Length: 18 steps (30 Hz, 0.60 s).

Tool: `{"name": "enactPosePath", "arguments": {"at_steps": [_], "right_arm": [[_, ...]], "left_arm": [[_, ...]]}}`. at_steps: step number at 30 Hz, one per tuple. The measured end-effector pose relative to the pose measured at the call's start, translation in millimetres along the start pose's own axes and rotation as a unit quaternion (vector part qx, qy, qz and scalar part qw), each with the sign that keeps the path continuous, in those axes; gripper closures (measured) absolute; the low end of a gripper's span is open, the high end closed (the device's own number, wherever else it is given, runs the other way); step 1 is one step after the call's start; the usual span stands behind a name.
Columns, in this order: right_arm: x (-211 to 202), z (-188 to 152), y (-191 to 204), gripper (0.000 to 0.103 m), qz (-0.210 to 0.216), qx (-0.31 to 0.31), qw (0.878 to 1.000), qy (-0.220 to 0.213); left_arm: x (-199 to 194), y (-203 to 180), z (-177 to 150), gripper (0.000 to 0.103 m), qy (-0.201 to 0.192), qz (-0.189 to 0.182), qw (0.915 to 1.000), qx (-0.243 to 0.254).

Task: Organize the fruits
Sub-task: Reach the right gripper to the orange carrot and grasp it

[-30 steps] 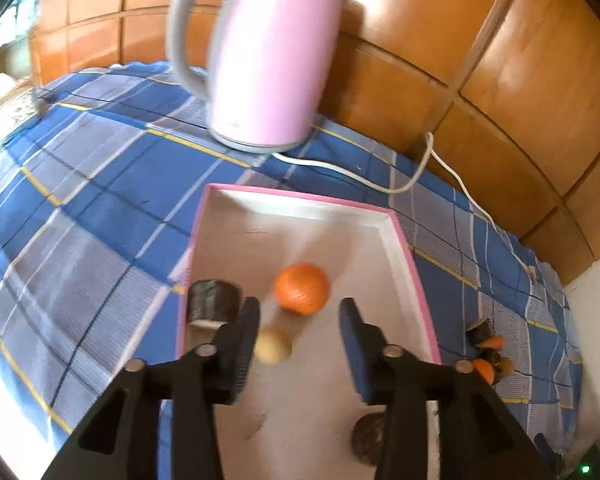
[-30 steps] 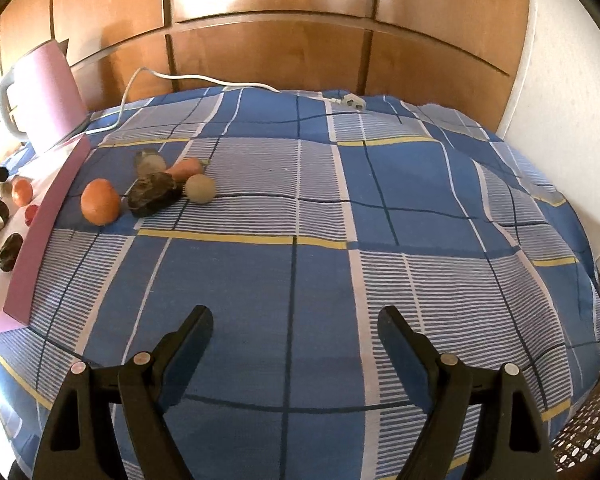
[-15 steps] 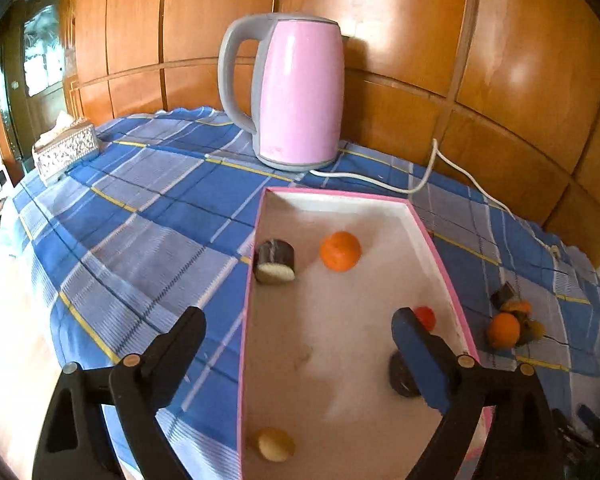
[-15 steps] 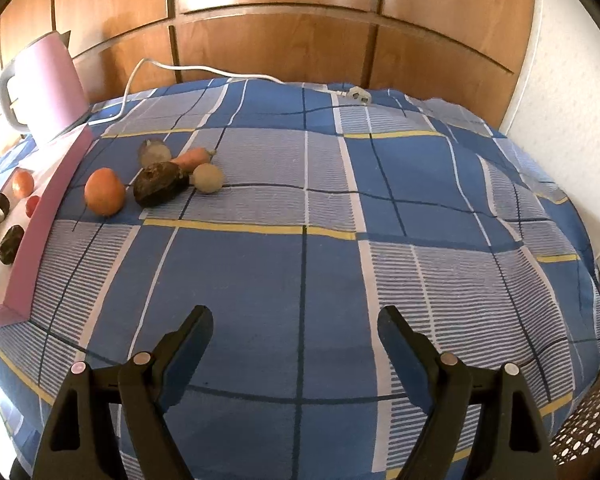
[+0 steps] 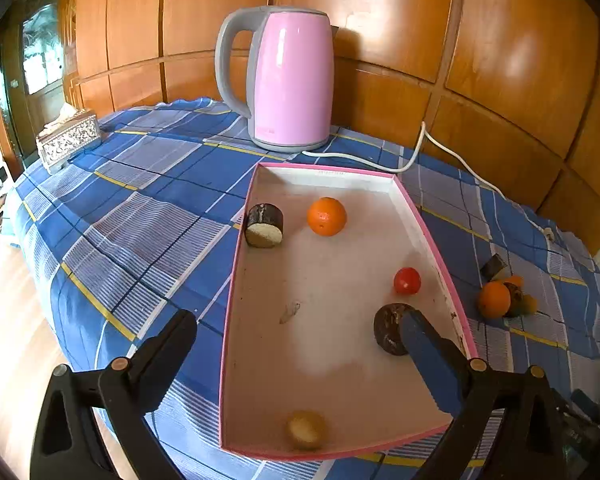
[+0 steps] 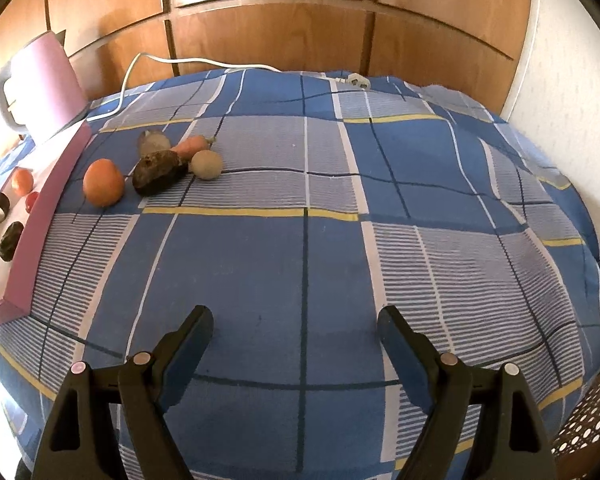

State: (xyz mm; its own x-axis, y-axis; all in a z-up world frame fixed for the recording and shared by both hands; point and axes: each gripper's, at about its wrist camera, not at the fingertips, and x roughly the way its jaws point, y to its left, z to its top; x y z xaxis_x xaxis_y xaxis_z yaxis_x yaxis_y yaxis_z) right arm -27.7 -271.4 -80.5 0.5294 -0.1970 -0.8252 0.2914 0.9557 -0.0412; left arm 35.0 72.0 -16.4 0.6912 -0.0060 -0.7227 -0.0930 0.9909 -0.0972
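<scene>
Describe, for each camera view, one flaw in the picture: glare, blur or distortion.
Left wrist view: window glare shines on the wood panels and the pink kettle; the small yellowish fruit at the tray's near end is blurred. Right wrist view: the fisheye bulges the checked tablecloth into a dome.

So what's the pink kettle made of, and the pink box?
The kettle looks like glossy painted metal or plastic, since it mirrors the light; its handle looks like matte grey plastic. The box is probably cardboard: thin, dull, scuffed walls.
</scene>
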Motion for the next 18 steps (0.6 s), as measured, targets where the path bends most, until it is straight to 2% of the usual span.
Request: {"name": "enactPosePath", "arguments": {"at_steps": [8,14,18], "right_arm": [[1,0,-1,0.017,0.004,0.01,1.0,0.008],[2,3,3,0.017,0.009,0.002,1.0,0.015],[3,13,9,0.026,0.031,-0.007,0.999,0.016]], "left_arm": [[-1,-5,-9,0.0,-0.007,0.008,0.9998,0.019],[1,-8,-17,0.0,-0.003,0.0,0.9997,0.023],[0,-9,-18,0.0,-0.005,-0.005,0.9997,0.022]]}}
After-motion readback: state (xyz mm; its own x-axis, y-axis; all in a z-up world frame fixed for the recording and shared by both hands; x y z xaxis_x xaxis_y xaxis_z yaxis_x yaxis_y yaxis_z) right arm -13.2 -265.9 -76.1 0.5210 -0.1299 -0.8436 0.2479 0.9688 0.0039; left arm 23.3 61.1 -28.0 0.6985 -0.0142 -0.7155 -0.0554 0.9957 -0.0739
